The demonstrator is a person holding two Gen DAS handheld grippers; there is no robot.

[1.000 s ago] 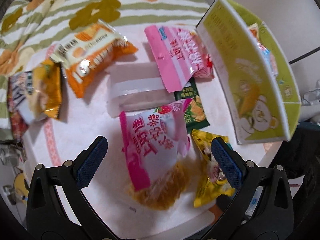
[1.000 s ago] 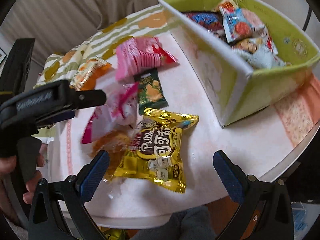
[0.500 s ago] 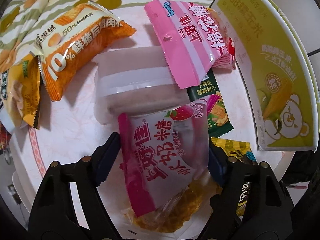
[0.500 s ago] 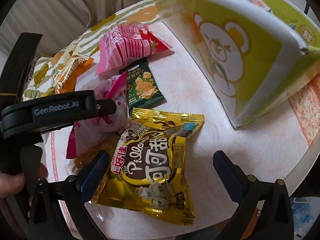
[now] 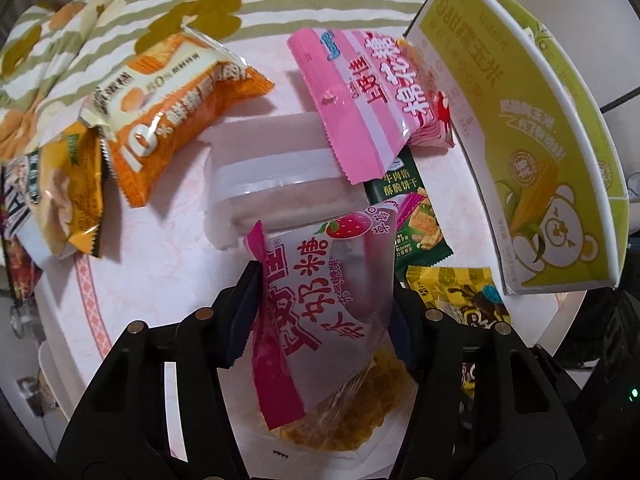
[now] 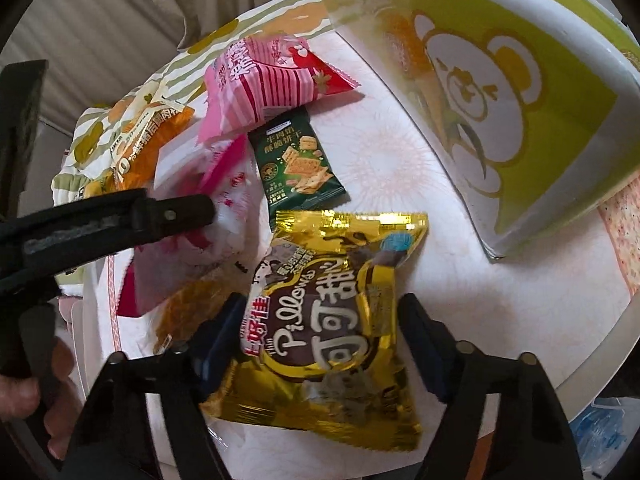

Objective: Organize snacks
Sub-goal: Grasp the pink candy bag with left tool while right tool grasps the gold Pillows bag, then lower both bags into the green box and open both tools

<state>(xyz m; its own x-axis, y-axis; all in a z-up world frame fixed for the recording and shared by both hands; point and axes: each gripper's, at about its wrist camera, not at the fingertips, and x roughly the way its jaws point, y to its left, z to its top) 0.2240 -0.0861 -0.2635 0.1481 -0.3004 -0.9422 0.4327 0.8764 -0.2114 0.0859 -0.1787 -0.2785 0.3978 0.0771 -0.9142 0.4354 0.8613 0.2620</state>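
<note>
In the left wrist view, an orange crinkled snack packet [image 5: 176, 120] lies at upper left, a frosted plastic tub [image 5: 276, 176] mid-frame, a green-and-white cardboard box [image 5: 532, 152] at right on the pale patterned counter [image 5: 160, 248]. The left tongs [image 5: 324, 316] pinch a pink-and-white strawberry candy bag [image 5: 316, 304] at lower centre. Only the right wrist view shows the right tongs [image 6: 320, 344] pressing both sides of a gold foil cocoa snack bag [image 6: 328, 320], a dark green cracker packet [image 6: 296, 164] above it.

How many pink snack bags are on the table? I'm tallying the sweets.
2: the strawberry candy bag between the left gripper fingers, and the pink marshmallow bag farther back beside the green box. Others may be hidden.
</note>
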